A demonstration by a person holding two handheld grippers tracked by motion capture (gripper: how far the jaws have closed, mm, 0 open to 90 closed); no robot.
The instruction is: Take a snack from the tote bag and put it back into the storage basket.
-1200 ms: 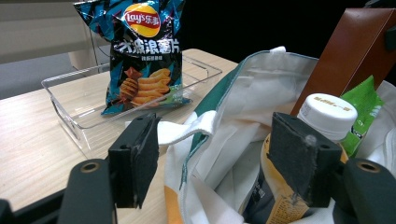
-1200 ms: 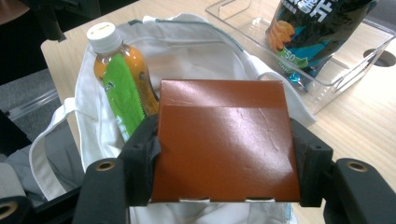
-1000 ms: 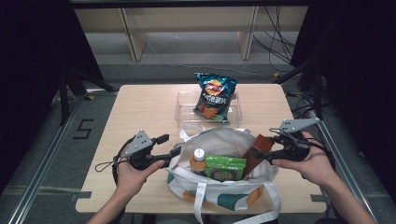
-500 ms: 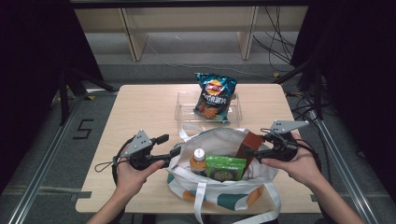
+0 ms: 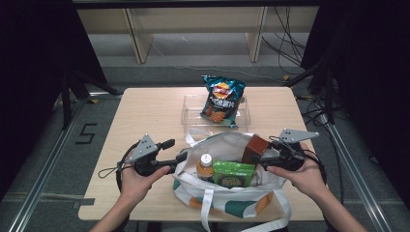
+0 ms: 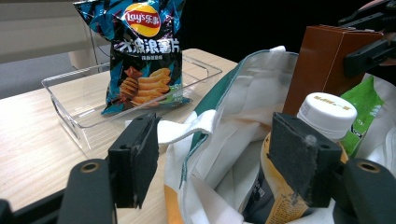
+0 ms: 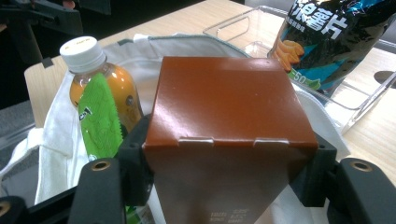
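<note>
I have the brown box (image 7: 229, 135) clamped between the jaws of my right gripper (image 5: 265, 161), one pad on each side wall, and it sits in the mouth of the white tote bag (image 5: 227, 145), tilted, at its right side, beside the green packet (image 5: 234, 173) and the orange bottle (image 5: 205, 167). My left gripper (image 5: 180, 157) stands wide with the bag's rim between its jaws; I cannot tell whether it pinches the cloth or merely props the opening. I judge this to be the step where the box travels through the bag's mouth. The chip bag (image 5: 222, 99) stands in the clear tray (image 5: 191, 115) beyond. Next I need a steady grip, the box clearing the rim without snagging the fabric.
</note>
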